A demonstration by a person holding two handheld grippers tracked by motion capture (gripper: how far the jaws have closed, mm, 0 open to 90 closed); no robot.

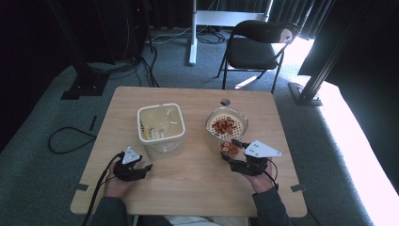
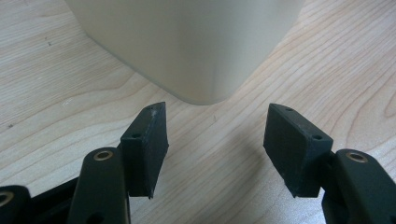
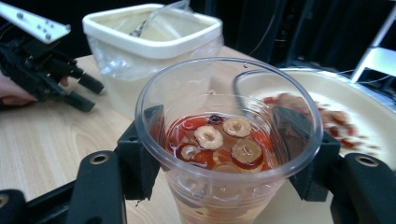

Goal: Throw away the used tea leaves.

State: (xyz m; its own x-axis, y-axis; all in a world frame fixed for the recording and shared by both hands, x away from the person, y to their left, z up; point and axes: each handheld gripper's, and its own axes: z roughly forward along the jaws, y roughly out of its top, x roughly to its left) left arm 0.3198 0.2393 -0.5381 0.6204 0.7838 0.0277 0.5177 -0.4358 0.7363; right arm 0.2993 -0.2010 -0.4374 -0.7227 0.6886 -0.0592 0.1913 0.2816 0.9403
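My right gripper (image 3: 219, 154) clamps the plastic cup (image 3: 224, 158) — I keep it level; left gripper (image 2: 217, 140) jaws empty, apart.

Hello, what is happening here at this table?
A person at a wooden table works with a gripper in each hand. The right gripper is clamped on a clear plastic cup of reddish liquid with fruit slices, held beside a perforated strainer bowl that holds similar red pieces. The left gripper rests open on the table, jaws apart, just short of a cream square container and not touching it.
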